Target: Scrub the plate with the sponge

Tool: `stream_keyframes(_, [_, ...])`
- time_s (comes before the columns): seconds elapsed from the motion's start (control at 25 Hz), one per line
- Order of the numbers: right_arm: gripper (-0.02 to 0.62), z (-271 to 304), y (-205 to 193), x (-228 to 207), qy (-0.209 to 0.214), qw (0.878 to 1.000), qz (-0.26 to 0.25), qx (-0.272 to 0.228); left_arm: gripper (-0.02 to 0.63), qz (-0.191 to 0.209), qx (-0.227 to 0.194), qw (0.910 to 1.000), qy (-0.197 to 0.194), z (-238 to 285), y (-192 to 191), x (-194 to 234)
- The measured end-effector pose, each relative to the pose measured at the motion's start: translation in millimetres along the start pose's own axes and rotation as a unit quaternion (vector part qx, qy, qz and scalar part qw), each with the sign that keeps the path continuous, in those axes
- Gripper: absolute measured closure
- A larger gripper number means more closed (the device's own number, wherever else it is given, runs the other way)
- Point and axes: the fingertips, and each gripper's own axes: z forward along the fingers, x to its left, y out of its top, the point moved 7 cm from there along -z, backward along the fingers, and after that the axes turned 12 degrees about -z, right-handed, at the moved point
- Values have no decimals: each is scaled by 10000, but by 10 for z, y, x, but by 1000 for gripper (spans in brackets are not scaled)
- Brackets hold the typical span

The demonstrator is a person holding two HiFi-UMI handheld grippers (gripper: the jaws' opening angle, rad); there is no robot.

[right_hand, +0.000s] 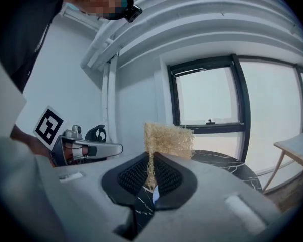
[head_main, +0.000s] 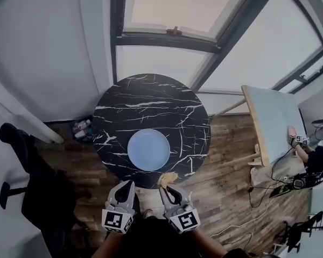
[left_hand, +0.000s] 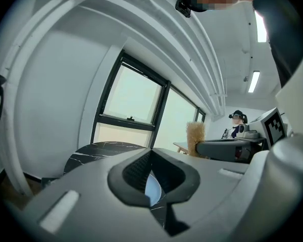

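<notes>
A round pale blue plate (head_main: 148,149) lies on the near half of a round black marble table (head_main: 151,104). Both grippers hover side by side just short of the table's near edge, pointing at the plate. My left gripper (head_main: 130,184) is shut with nothing between its jaws; in its own view a sliver of the plate (left_hand: 152,188) shows past the pads. My right gripper (head_main: 162,188) is shut on a tan fibrous sponge (head_main: 168,178), which stands upright above the pads in the right gripper view (right_hand: 167,140).
A black chair (head_main: 21,165) stands on the left. A light wooden table (head_main: 274,122) is on the right, with a person (head_main: 312,157) beside it and cables on the wood floor. A small bin of items (head_main: 82,128) sits left of the round table. Windows lie beyond.
</notes>
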Motion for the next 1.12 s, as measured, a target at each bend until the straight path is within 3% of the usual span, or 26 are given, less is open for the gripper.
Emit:
stream_keyframes(0.4, [572,943,40,-308,-97,9993,-216,293,604,-407,580,9973,182,461,-67,740])
stream_keyframes(0.56, [572,1165,57,-393,145,9994,-167,268,604,-669,911,9932,282,635,-200,853])
stream_keyframes(0.76, [572,1358,-130,-598,534,9978,-289,248,569,-867,949,9871,958,871,-448,989])
stream_keyframes(0.92, [572,1554,-175,-743,1052,9936,-297,282,529,-1242,1342,9731,1401,1104,-752,1113])
stream_keyframes(1.0, [571,1612,-222,-842,1386,9892,-382,270,496,-1561,1661,9604,1600,1207,-972,1123])
stream_keyframes(1.12, [572,1715,-305,-1022,1728,9838,-388,265,510,-2085,1962,9373,1989,1327,-1315,1175])
